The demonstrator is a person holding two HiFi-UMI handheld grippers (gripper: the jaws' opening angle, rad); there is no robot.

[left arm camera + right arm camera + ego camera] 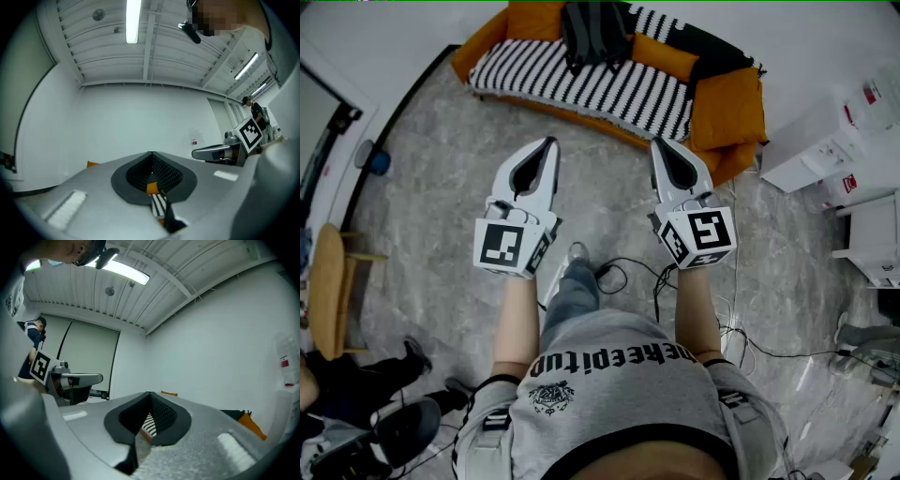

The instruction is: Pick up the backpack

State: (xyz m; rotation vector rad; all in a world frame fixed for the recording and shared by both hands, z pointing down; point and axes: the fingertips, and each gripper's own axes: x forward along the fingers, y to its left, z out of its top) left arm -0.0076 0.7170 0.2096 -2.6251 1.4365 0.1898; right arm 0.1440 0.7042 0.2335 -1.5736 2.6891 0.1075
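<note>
The left tool [550, 142] and right tool [657, 143] were closed and empty; the backpack [594, 34] lay well ahead on the sofa [727, 112], about equally near both.

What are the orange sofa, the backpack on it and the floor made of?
The sofa looks like matte orange fabric: soft, puffy cushions. The backpack is probably dark woven nylon or polyester, slumped in limp folds; too small to be sure. The floor is smooth grey veined stone or stone-look tile.
</note>
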